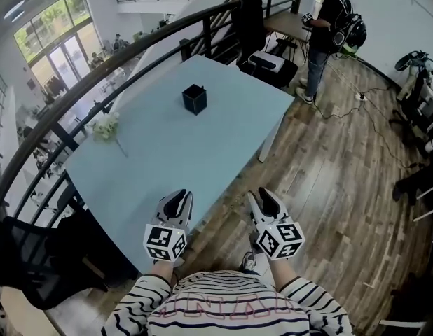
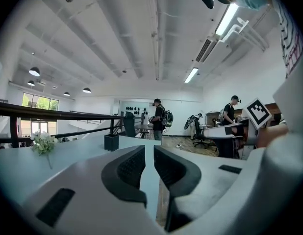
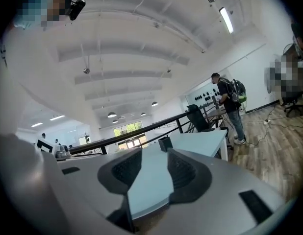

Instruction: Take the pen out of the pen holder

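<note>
A black square pen holder (image 1: 195, 99) stands at the far middle of the pale blue table (image 1: 223, 138); no pen shows in it from here. Both grippers hover side by side over the table's near corner, far short of the holder. My left gripper (image 1: 178, 200) has its jaws shut with nothing between them, and in the left gripper view it (image 2: 149, 153) points level toward the holder (image 2: 111, 142). My right gripper (image 1: 265, 199) is open and empty; in the right gripper view the holder (image 3: 165, 144) shows just above its jaws (image 3: 154, 161).
A white flower sprig (image 1: 106, 126) lies near the table's left edge. A dark railing (image 1: 132, 54) runs behind the table. A person with a backpack (image 1: 321, 30) stands on the wood floor beyond the far end. A black chair (image 1: 27, 264) sits at the lower left.
</note>
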A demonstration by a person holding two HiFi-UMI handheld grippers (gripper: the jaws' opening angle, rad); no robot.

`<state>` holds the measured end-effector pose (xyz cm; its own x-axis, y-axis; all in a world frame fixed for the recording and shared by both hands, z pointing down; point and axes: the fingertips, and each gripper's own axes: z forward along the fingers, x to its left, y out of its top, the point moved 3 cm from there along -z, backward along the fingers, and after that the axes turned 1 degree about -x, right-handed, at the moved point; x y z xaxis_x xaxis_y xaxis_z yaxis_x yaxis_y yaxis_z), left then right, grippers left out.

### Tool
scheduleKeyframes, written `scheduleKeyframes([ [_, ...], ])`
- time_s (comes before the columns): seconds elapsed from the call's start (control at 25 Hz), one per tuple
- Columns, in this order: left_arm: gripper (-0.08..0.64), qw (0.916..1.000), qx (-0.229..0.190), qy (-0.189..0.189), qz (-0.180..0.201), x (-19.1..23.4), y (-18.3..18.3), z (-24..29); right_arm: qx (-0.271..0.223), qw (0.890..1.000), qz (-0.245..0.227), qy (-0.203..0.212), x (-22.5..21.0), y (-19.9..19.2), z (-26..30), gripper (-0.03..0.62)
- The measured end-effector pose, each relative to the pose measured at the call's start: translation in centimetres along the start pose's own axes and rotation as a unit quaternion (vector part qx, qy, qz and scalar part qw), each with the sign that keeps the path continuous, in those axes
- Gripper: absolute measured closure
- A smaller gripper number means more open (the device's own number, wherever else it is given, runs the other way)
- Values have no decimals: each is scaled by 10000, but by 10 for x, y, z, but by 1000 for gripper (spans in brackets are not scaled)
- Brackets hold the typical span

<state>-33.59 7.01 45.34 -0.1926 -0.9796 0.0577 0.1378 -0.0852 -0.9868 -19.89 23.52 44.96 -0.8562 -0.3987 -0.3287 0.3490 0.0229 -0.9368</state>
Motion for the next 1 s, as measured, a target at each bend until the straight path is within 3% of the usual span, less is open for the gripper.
scheduleKeyframes([
  [0.04,529,10000,-3,56,-19,-5,1,8,36,10000,15,76,-10,4,3,417],
  [0.16,425,9997,0,218,-91,-22,6,33,115,9995,-17,289,-40,18,11,416],
  [0.52,417,9949,-16,979,-259,-62,5,97,434,9955,-26,848,-130,41,33,416],
  [0.76,417,9920,75,1230,-291,-68,6,119,520,9935,52,1008,-159,51,50,416],
  [1.0,417,9908,105,1296,-368,-45,2,152,600,9926,107,1051,-174,48,87,416],
])
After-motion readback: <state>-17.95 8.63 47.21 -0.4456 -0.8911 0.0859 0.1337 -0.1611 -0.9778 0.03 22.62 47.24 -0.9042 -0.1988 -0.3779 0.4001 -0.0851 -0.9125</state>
